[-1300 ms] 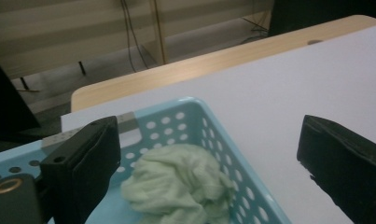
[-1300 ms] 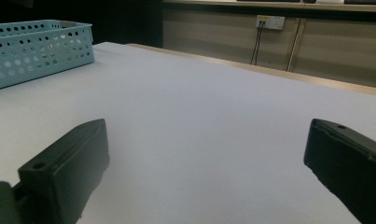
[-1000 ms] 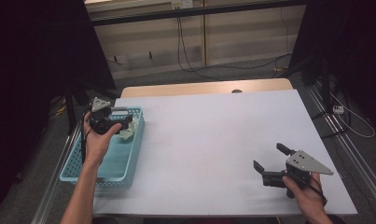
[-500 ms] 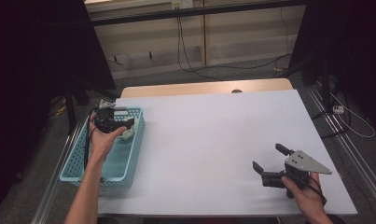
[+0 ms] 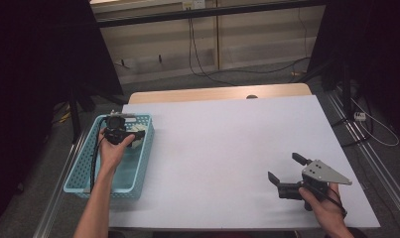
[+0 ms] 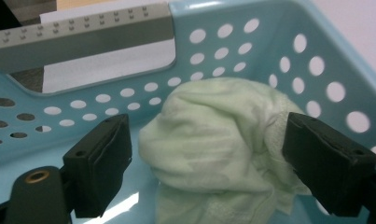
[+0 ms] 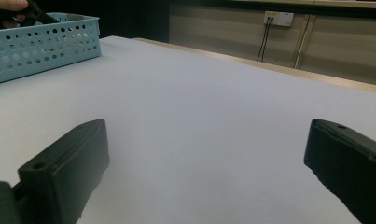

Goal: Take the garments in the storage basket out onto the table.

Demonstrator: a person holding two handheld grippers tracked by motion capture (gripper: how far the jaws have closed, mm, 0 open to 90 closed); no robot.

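Observation:
A crumpled pale green cloth (image 6: 213,149) lies in the far corner of a light blue perforated basket (image 5: 78,178) at the table's left. My left gripper (image 5: 129,135) reaches down into the basket. In the left gripper view its jaws (image 6: 211,128) straddle the cloth and have just been closing. The cloth sits between the pads, the right pad at its edge and the left pad a little apart. My right gripper (image 5: 286,167) rests open near the front right of the table, with nothing between its fingers (image 7: 209,135).
The white table top (image 5: 227,148) spreads between the two hands. The basket wall (image 6: 316,56) rises close behind the cloth. The basket (image 7: 41,42) also stands at the far left in the right gripper view. Cables and a metal rail lie on the floor beyond.
My left hand has sunk lower into the basket, bringing its gripper down over the cloth. The right hand and its gripper have stayed put.

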